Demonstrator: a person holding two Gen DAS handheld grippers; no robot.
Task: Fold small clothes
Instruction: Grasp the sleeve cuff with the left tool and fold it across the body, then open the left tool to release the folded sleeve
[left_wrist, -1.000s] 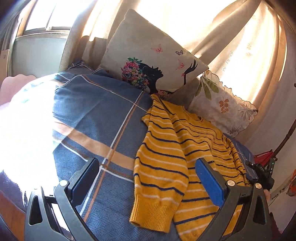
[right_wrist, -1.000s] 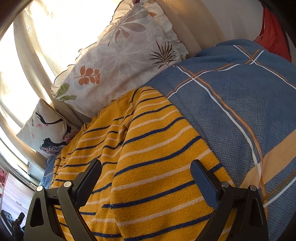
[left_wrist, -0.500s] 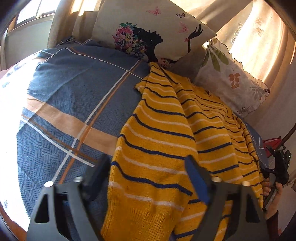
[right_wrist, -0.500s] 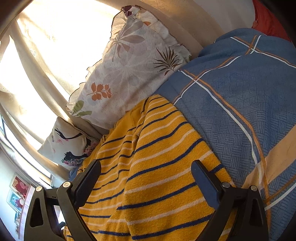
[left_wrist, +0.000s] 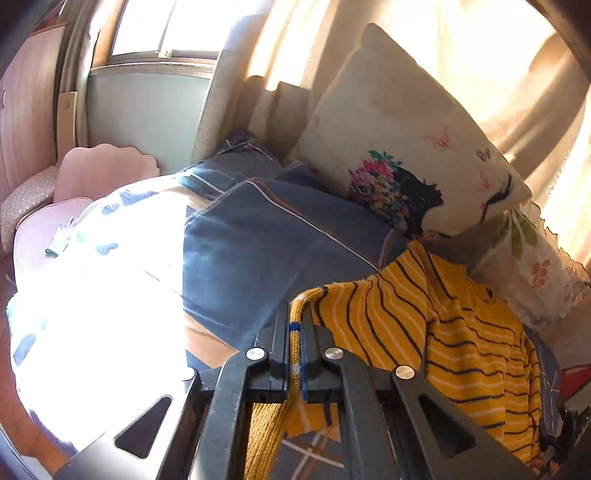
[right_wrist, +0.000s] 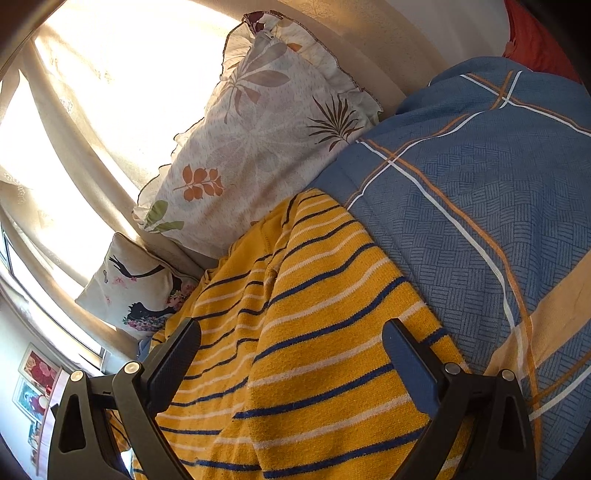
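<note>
A yellow sweater with blue and white stripes (left_wrist: 436, 328) lies on a blue plaid bedspread (left_wrist: 258, 251). My left gripper (left_wrist: 294, 332) is shut on the sweater's sleeve, which hangs down from between the fingers and is lifted off the bed. In the right wrist view the sweater (right_wrist: 314, 350) spreads flat under my right gripper (right_wrist: 291, 350), which is open and empty just above the sweater's body. The bedspread (right_wrist: 480, 192) shows to its right.
A pillow with a woman's silhouette (left_wrist: 402, 147) and a leaf-print pillow (right_wrist: 258, 140) lean against curtains at the head of the bed. A pink chair (left_wrist: 92, 173) stands at the far left. Bright sunlight washes out the bed's left part.
My left gripper closed on the sweater's sleeve and lifted it, tilting up toward the window. My right gripper stayed open over the sweater, shifting only slightly.
</note>
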